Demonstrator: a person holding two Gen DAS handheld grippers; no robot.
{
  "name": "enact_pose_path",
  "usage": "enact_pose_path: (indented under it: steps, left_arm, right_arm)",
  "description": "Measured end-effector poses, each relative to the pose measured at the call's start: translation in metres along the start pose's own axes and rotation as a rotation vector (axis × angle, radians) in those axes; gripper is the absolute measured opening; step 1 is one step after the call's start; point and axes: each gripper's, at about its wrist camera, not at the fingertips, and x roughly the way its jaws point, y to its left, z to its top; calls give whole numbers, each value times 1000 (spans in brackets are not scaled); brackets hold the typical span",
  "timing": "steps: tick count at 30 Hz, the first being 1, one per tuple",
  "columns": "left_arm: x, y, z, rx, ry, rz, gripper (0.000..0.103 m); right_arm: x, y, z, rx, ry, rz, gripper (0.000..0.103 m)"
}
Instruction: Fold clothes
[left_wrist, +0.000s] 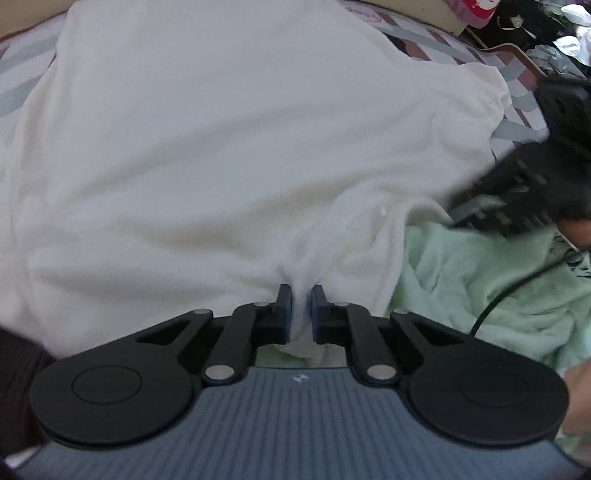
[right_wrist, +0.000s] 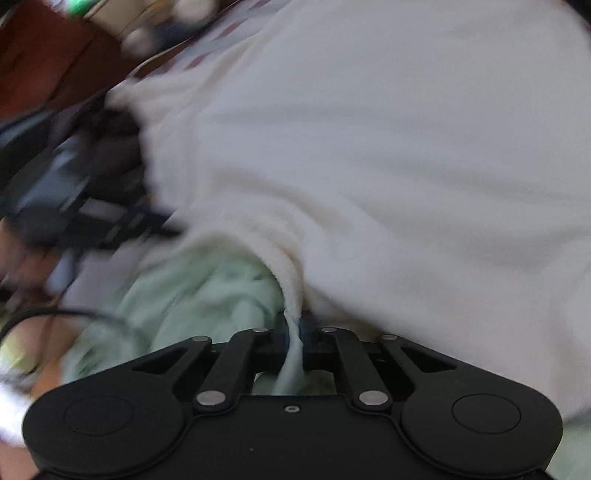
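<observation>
A large white garment (left_wrist: 236, 147) is spread over the bed and fills most of both views (right_wrist: 388, 166). My left gripper (left_wrist: 301, 310) is shut on a bunched edge of the white garment. My right gripper (right_wrist: 294, 332) is shut on another bunched edge of it. The right gripper also shows in the left wrist view (left_wrist: 517, 192) as a dark blurred shape at the right, over the garment's edge. The left gripper shows blurred at the left of the right wrist view (right_wrist: 74, 192).
A pale green garment (left_wrist: 480, 288) lies crumpled under the white one, also in the right wrist view (right_wrist: 192, 295). A black cable (left_wrist: 517, 291) crosses it. A checked bedsheet (left_wrist: 517, 110) shows beyond, with clutter (left_wrist: 546, 29) at the far right.
</observation>
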Motion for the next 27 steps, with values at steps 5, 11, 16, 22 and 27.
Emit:
enact_pose_path:
  steps: [5, 11, 16, 22, 27]
  left_arm:
    - [20, -16, -5, 43, 62, 65, 10]
    - [12, -50, 9, 181, 94, 195, 19]
    - [-46, -50, 43, 45, -202, 85, 46]
    - [-7, -110, 88, 186, -370, 147, 52]
    - [67, -169, 146, 272, -295, 58, 53]
  right_arm:
    - [-9, -5, -21, 36, -8, 52, 9]
    - [-62, -18, -39, 101, -222, 35, 49]
    - [-151, -78, -77, 335, -595, -154, 59]
    - [-189, -174, -140, 770, -813, -565, 60]
    - [-165, -214, -171, 873, -844, -507, 60]
